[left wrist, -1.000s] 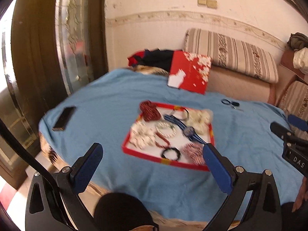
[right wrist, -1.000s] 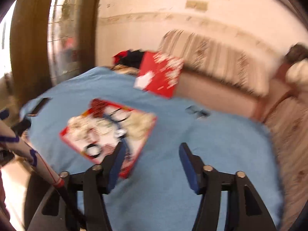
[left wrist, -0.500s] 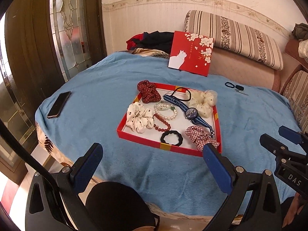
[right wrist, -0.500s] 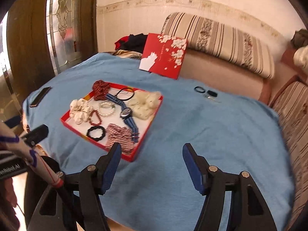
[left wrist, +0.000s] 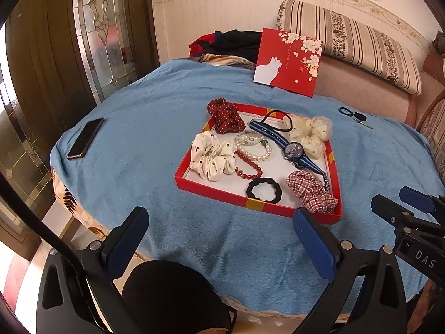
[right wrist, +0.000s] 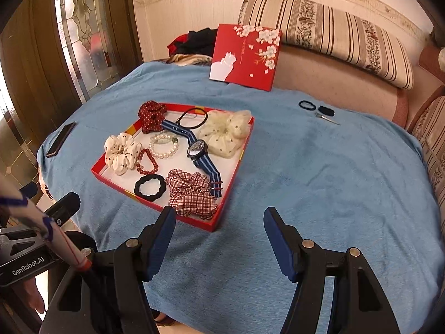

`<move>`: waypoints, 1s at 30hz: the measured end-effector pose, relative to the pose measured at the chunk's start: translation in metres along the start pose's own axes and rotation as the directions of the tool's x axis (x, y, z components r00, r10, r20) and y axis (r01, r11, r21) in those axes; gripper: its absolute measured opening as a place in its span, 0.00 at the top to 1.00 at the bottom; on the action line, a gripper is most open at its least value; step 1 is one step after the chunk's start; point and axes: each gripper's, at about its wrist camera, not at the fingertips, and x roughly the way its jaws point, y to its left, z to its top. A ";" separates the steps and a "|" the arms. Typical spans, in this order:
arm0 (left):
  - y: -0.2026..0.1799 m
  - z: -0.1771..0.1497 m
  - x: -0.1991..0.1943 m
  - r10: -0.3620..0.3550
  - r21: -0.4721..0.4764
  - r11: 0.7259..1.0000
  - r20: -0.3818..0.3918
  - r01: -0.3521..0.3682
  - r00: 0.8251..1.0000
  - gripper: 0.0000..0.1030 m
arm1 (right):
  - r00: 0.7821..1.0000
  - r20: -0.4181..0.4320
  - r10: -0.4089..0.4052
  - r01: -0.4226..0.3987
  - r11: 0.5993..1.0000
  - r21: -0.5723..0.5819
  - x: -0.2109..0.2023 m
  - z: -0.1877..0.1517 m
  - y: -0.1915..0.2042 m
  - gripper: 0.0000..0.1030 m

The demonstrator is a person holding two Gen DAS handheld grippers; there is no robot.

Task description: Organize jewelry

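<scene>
The jewelry sits loose in a shallow red tray (left wrist: 222, 193) in the middle of a table covered by a blue cloth (left wrist: 155, 128), and most of it looks light and easy to snag. The pearl bracelet (left wrist: 253, 146) and the red bead bracelet (left wrist: 249, 164) are probably slippery and roll under a pinch, so taking one side of the loop across its beads seems safest. The watch (left wrist: 293, 150) is the stiffest, heaviest piece; its striped strap offers a flatter hold than the round face. The scrunchies are soft and will squash: a white dotted one (left wrist: 212, 157), a dark red one (left wrist: 226, 115), a cream one (left wrist: 311, 133), a checked one (left wrist: 311, 192), plus a black hair tie (left wrist: 264, 190). The left gripper (left wrist: 219, 239) and right gripper (right wrist: 219, 235) both hover wide apart and hold nothing, near the tray's front edge.
</scene>
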 end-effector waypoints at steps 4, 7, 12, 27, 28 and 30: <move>0.003 -0.001 0.008 -0.001 -0.010 1.000 -0.020 0.001 1.000 0.00 | 1.000 -0.018 0.001 -0.001 1.000 -0.009 0.008 0.000 0.005 0.32; 0.004 -0.002 0.013 -0.001 -0.013 1.000 -0.035 0.000 0.999 0.00 | 1.000 -0.023 0.000 0.000 1.000 -0.015 0.012 0.000 0.008 0.32; 0.006 -0.004 0.019 0.007 -0.016 1.000 -0.052 -0.008 0.999 0.00 | 1.000 -0.030 0.001 -0.001 1.000 -0.016 0.018 -0.001 0.012 0.32; -0.003 -0.006 0.030 0.028 0.005 1.000 -0.091 -0.028 0.995 0.00 | 0.999 -0.055 -0.001 0.001 1.000 0.002 0.031 -0.006 0.009 0.32; -0.003 -0.006 0.031 0.028 0.005 1.000 -0.094 -0.028 0.995 0.00 | 0.998 -0.057 -0.002 0.003 1.000 0.005 0.032 -0.006 0.008 0.32; -0.005 -0.006 0.031 0.029 0.005 1.000 -0.097 -0.028 0.995 0.00 | 0.998 -0.060 -0.003 0.003 1.000 0.010 0.033 -0.007 0.005 0.32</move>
